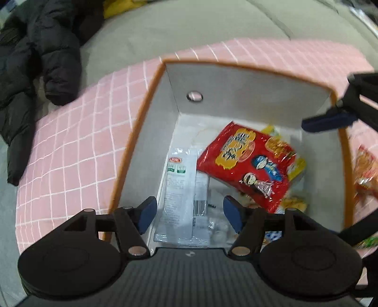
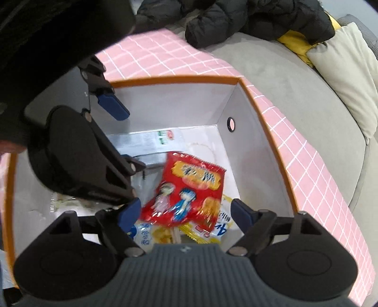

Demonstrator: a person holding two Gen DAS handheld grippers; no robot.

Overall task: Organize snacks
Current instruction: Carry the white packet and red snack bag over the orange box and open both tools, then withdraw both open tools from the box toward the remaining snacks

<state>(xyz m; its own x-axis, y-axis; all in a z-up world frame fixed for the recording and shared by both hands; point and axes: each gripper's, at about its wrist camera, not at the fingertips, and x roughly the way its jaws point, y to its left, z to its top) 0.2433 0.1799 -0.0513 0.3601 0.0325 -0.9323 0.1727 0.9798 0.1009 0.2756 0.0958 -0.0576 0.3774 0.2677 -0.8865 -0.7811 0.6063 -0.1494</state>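
Observation:
An orange-rimmed box with white inner walls sits on a pink grid cloth. Inside lie a red snack bag, a silver-white packet and yellow and blue packets under the red bag. My left gripper is open and empty, just above the silver packet. My right gripper is open and empty, just above the red bag. The left gripper also shows in the right wrist view, and one right fingertip in the left wrist view.
The pink grid cloth covers a grey sofa. A black puffer jacket lies at the back. More snack bags lie on the cloth outside the box's right wall. A beige cushion is at the far right.

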